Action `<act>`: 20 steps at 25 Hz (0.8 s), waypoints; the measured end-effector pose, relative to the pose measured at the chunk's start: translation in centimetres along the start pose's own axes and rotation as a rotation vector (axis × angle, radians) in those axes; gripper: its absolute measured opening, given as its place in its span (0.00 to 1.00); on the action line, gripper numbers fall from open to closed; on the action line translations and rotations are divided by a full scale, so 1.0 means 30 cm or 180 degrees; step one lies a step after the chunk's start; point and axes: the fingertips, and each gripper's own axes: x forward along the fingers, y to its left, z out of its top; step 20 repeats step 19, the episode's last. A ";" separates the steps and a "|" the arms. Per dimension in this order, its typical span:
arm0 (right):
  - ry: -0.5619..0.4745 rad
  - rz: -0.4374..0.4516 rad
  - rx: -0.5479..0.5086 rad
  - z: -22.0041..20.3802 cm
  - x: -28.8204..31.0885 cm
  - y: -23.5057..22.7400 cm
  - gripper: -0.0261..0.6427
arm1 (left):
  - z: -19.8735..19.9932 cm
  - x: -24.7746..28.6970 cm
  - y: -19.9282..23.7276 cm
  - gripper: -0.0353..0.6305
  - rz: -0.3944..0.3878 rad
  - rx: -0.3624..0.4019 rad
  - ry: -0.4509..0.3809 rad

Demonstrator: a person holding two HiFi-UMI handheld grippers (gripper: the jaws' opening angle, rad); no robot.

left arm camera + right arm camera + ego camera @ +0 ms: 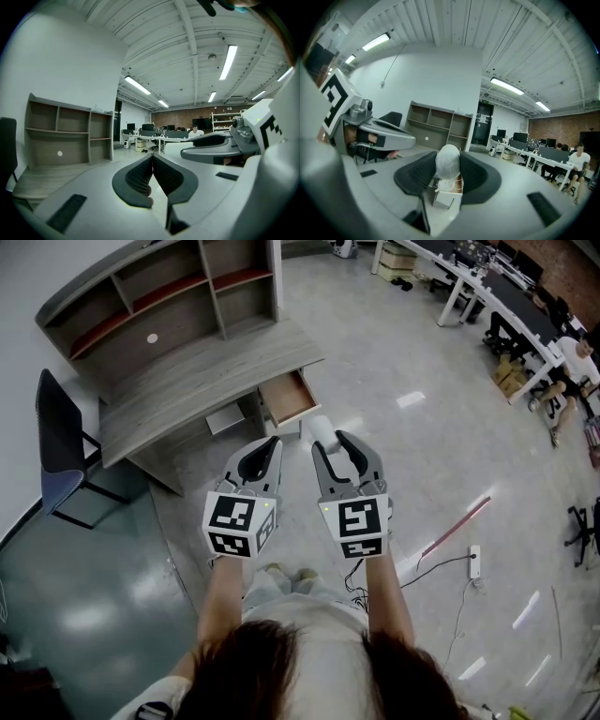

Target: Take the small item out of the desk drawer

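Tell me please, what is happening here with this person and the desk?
A person stands a little away from the desk, with a gripper in each hand. The right gripper is shut on a small white rounded item and holds it up in the air. The left gripper is shut and empty. The desk drawer stands open.

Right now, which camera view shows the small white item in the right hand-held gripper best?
The right gripper view: the white item sits large and central, clamped in the jaws of the right hand-held gripper. The head view shows only a white blob at the jaw tips. The left gripper view gives no clear sight of it.
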 end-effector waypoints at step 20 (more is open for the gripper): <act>-0.0083 0.0064 0.0033 -0.022 -0.077 -0.069 0.28 | 0.005 -0.001 -0.104 0.08 0.0102 0.0040 0.0010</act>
